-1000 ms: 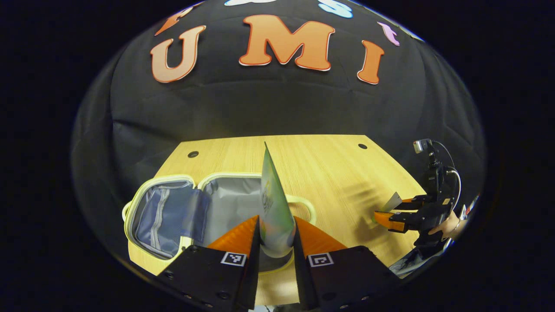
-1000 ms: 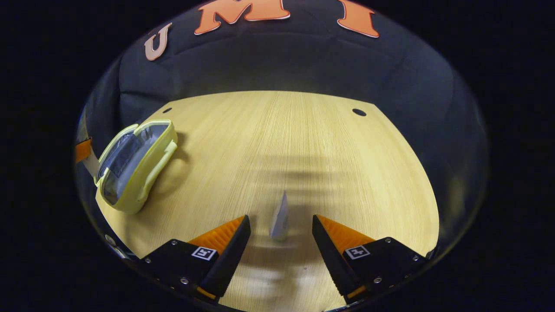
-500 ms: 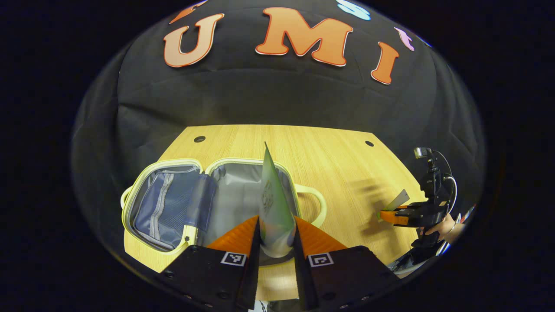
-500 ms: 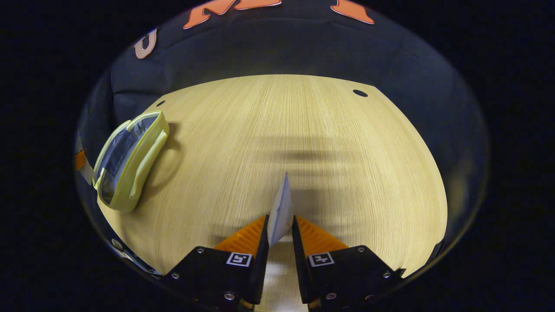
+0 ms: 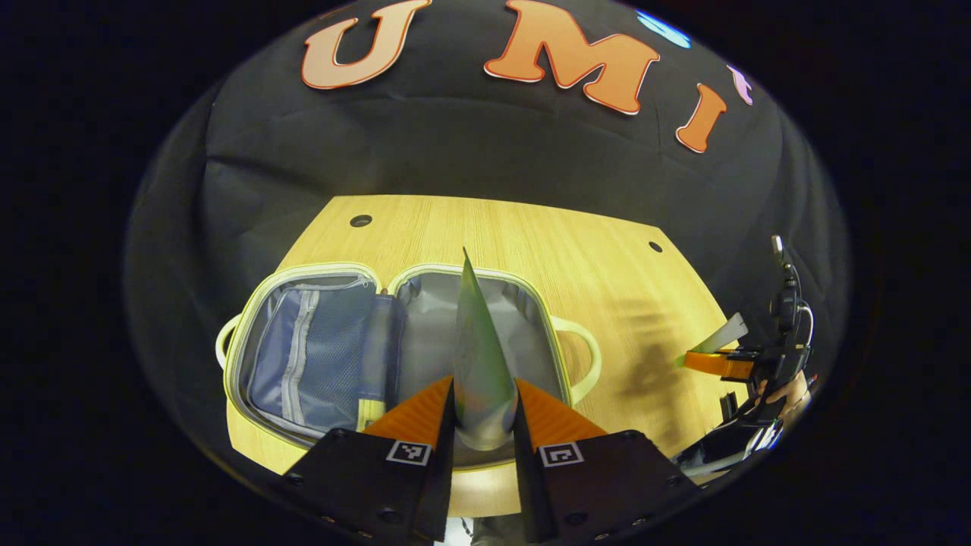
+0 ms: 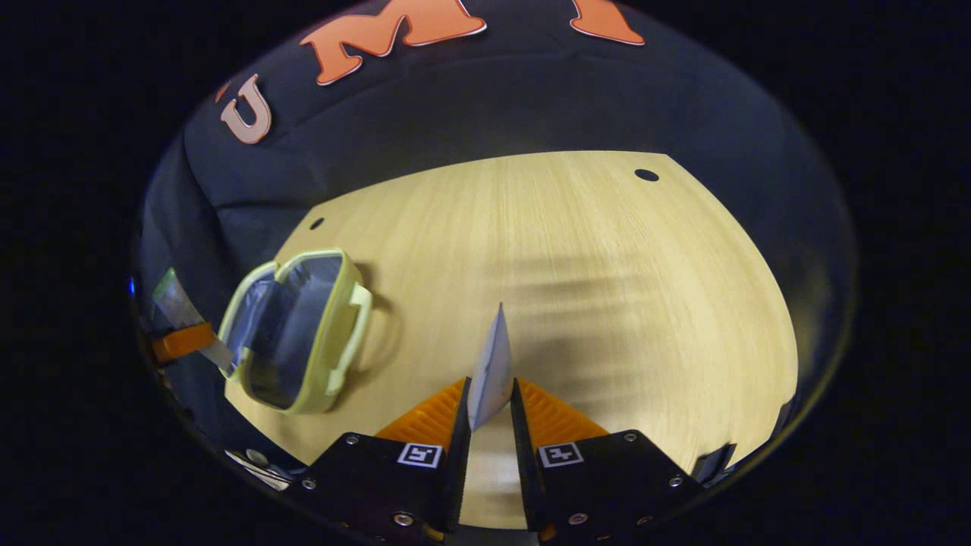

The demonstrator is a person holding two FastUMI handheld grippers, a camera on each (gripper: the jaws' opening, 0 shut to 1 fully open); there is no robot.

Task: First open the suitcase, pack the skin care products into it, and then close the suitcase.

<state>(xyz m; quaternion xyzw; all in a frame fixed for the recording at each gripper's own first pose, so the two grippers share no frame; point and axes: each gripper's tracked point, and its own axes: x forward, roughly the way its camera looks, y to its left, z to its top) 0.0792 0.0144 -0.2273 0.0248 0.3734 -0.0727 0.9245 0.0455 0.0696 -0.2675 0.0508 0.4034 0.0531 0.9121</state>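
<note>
The pale yellow suitcase (image 5: 394, 345) lies open flat on the wooden table (image 5: 531, 235), mesh pocket in its left half, grey lining bare on the right. Above that lining, the left gripper (image 5: 484, 402) pinches a green sachet (image 5: 476, 356) upright. Well off to the side, the right gripper (image 6: 489, 402) clamps a white sachet (image 6: 491, 368) over bare tabletop.

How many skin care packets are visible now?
2: the green packet in the left gripper above the open suitcase, the white packet in the right gripper.
</note>
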